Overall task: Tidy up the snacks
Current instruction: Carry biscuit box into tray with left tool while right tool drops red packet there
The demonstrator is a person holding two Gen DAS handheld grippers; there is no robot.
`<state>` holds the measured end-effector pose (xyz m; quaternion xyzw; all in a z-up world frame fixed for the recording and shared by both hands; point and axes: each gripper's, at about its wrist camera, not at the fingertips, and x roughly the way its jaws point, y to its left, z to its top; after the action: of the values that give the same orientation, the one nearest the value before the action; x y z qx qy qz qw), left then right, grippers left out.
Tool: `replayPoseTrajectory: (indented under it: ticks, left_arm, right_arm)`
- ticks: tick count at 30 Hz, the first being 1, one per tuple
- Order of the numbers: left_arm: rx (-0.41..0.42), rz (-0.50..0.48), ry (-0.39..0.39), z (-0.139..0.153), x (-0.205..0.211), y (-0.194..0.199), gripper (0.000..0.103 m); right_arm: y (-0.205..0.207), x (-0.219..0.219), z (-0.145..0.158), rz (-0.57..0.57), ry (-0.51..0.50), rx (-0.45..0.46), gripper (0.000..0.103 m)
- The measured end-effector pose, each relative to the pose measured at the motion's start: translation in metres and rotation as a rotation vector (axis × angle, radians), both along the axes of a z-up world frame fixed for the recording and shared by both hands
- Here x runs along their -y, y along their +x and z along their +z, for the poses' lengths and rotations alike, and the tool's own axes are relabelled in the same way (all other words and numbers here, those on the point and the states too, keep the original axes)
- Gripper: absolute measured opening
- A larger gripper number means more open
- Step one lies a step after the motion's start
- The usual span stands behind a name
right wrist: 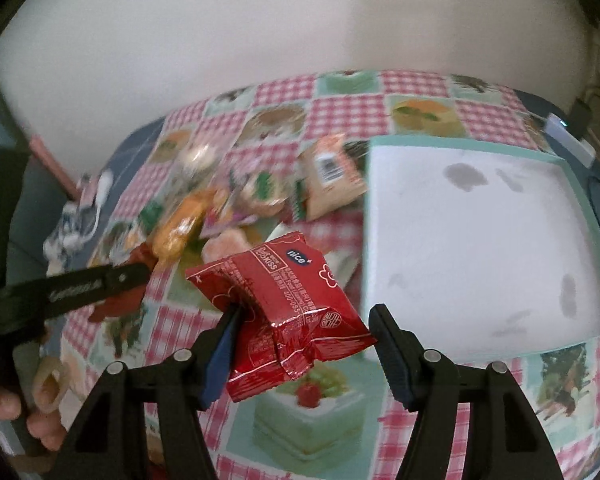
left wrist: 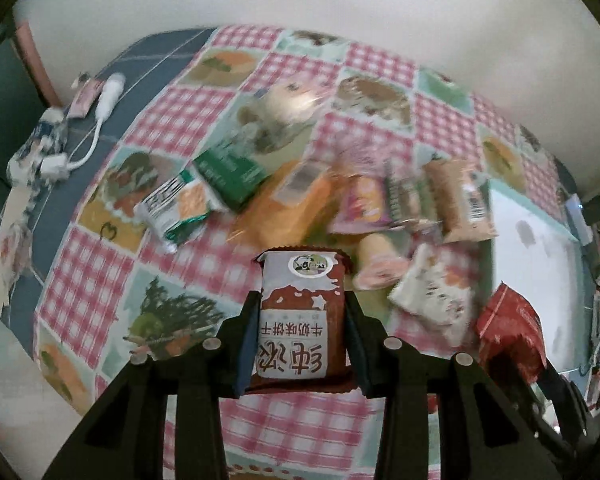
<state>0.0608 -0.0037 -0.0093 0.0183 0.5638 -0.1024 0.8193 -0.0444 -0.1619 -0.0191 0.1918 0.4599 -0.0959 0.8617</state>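
On the checkered tablecloth (left wrist: 100, 264) the white tray (right wrist: 480, 240) sits empty, most snacks (left wrist: 340, 196) unsorted, while the left gripper (left wrist: 302, 320) pinches a biscuit packet (left wrist: 300, 312) and the right gripper (right wrist: 304, 344) clamps a red packet (right wrist: 284, 308).

I'm at a home table: checked picnic-print tablecloth (left wrist: 100, 264), loose snack packets (left wrist: 456, 200), a white charger cable (left wrist: 100, 120).

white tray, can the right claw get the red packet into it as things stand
Probably yes. The right claw has the red packet lifted off the table, and the white tray sits just to its right, with no snacks in it. Nothing stands between them; the snack pile lies on the other side.
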Motion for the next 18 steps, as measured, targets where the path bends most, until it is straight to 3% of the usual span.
replayPoseTrajectory:
  ticks: [7, 18]
  left_arm:
    - [0.012, -0.095, -0.018, 0.012, 0.061, 0.005, 0.041]
    - [0.019, -0.241, -0.024, 0.011, 0.158, 0.014, 0.041]
  right_arm:
    - [-0.003, 0.055, 0.012, -0.154, 0.021, 0.04, 0.067]
    - [-0.009, 0.142, 0.001, -0.364, 0.051, 0.056, 0.067]
